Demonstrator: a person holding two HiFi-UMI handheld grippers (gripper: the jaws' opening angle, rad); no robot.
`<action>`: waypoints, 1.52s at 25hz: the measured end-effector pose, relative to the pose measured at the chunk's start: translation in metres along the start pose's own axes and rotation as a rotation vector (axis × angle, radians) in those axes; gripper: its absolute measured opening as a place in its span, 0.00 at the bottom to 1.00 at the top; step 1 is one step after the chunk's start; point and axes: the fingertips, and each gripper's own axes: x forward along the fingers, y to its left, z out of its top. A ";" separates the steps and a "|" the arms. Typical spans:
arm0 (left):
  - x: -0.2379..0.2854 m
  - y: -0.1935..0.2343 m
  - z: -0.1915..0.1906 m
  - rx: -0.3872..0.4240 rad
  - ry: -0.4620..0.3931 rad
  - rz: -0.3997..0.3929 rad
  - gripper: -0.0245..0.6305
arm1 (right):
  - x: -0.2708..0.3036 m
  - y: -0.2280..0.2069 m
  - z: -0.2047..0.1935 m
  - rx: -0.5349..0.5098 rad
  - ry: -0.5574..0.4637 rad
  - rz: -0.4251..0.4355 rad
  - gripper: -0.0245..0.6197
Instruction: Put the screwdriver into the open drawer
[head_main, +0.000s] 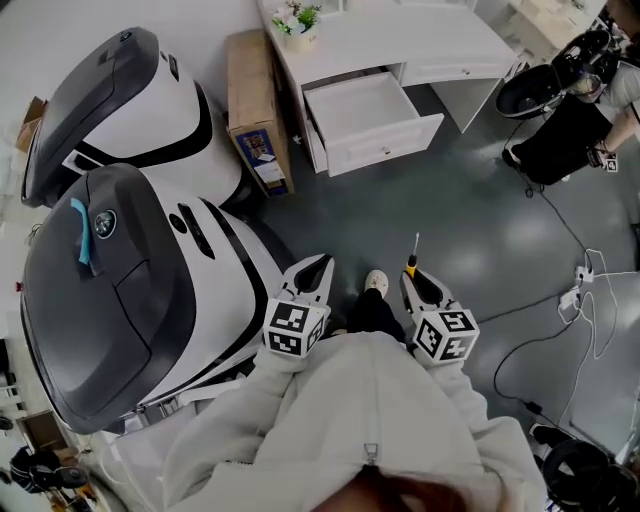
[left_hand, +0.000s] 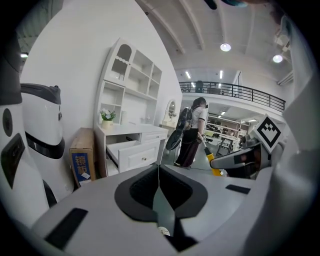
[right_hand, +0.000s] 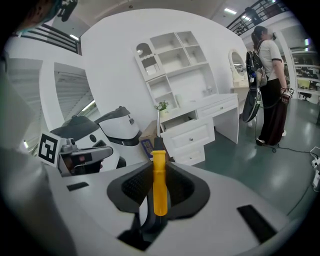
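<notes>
I'm holding the right gripper (right_hand: 159, 169) with its jaws pinching narrowly on the yellow handle of the screwdriver (right_hand: 159, 180). The handle is sitting upright between the two pads, and its black collar and thin shaft are sticking out forward past the jaw tips. From the head view the screwdriver (head_main: 413, 255) is pointing away from me, out of the right gripper (head_main: 414, 278).

The left gripper (left_hand: 159, 172) is carrying nothing; its jaws are pressed together tip to tip. It is riding just beside the right one, level with it.

The open drawer (right_hand: 187, 136) is lying ahead of the right jaws and a little to their left, well apart from the tips, with bare floor between. It is pulled out of the white counter (head_main: 400, 45).
</notes>
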 end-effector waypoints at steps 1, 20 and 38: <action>0.006 0.002 0.003 0.000 0.000 0.002 0.07 | 0.003 -0.004 0.004 0.002 0.000 0.001 0.18; 0.098 0.029 0.051 -0.005 0.005 0.055 0.07 | 0.064 -0.066 0.078 0.008 0.016 0.026 0.18; 0.156 0.020 0.080 -0.004 -0.021 0.070 0.07 | 0.087 -0.115 0.112 0.005 0.004 0.053 0.18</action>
